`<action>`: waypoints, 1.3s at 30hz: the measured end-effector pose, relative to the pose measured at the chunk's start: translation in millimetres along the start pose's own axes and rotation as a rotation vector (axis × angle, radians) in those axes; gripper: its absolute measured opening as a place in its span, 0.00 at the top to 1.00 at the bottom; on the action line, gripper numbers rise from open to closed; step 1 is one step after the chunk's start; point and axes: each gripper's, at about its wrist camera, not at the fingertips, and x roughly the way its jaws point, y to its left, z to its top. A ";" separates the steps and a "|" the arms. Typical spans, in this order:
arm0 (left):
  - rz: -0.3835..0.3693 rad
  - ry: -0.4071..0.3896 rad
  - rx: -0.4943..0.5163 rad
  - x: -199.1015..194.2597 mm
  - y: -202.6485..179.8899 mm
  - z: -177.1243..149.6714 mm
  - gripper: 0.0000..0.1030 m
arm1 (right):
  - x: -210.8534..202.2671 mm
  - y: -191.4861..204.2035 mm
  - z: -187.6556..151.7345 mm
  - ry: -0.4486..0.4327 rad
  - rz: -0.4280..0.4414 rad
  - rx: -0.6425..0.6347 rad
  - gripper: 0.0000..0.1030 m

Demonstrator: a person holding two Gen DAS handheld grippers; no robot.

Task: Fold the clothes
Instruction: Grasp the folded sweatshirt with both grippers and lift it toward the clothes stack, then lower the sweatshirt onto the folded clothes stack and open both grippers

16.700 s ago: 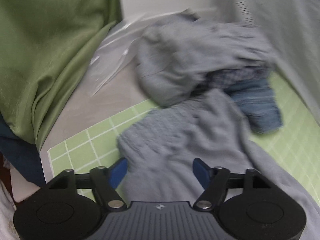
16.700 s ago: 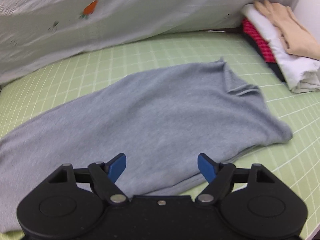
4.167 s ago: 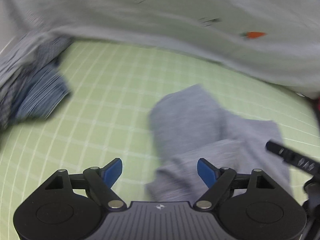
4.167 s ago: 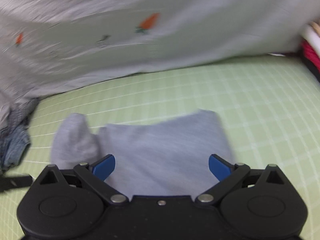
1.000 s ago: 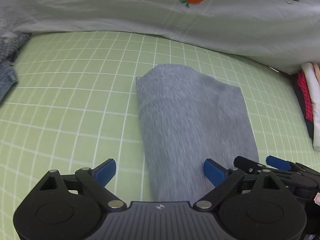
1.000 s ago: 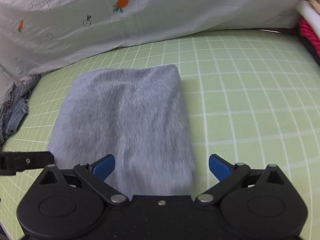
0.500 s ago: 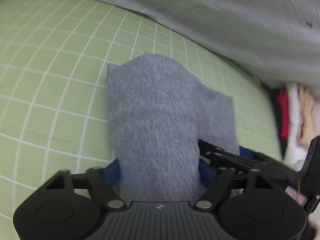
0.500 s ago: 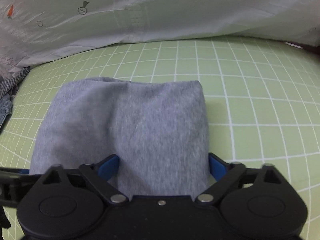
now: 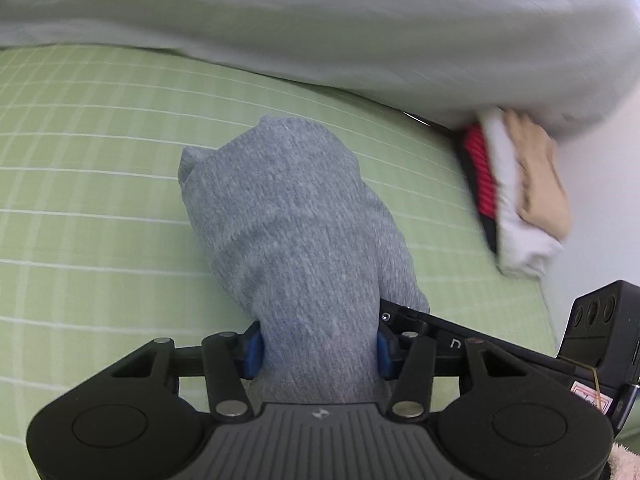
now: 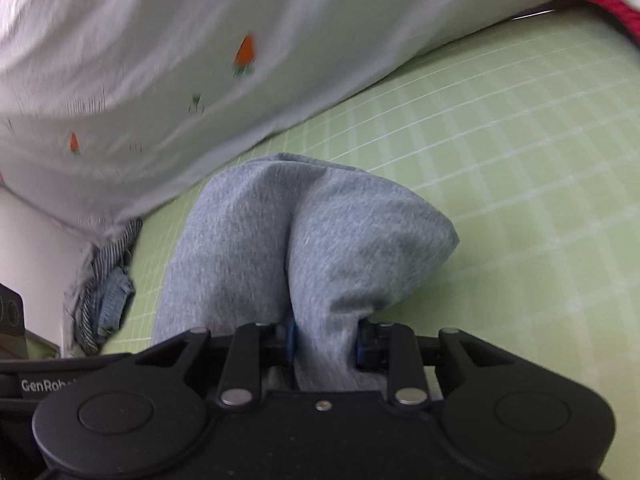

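The grey folded garment (image 9: 296, 240) is no longer lying flat on the green gridded mat (image 9: 88, 184) as it was a second ago: its near end is gathered and raised, while the far end appears to rest on the mat. The jaws of both grippers have just been closing. The left gripper (image 9: 318, 346) is now clenched on the near edge of the bundle, blue pads pressed into the cloth on either side. The right gripper (image 10: 325, 340) is likewise clamped on a bunched fold just beside it, and the fabric is creased into two lobes. From this it is judged that folding of this piece is finished and a carry to the stack of folded clothes (image 9: 516, 204) is under way.

Open mat is seen to the left and ahead of the garment. At the far edge the way is bounded by the carrot-print sheet (image 10: 168, 64). The stack lies at the right edge, near the wall. A heap of unfolded clothes (image 10: 106, 284) is noted at the left edge, well apart.
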 end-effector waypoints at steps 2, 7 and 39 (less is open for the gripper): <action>-0.013 -0.005 0.030 8.2 -35.4 -8.2 0.50 | -28.1 -21.7 -2.3 -0.029 -0.005 0.009 0.74; -0.030 -0.023 0.093 32.4 -133.2 -22.0 0.50 | -96.8 -90.6 9.8 -0.086 -0.012 0.028 0.74; 0.111 -0.276 0.244 251.3 -385.8 187.5 0.25 | -140.4 -323.9 349.1 -0.480 -0.565 -0.367 0.18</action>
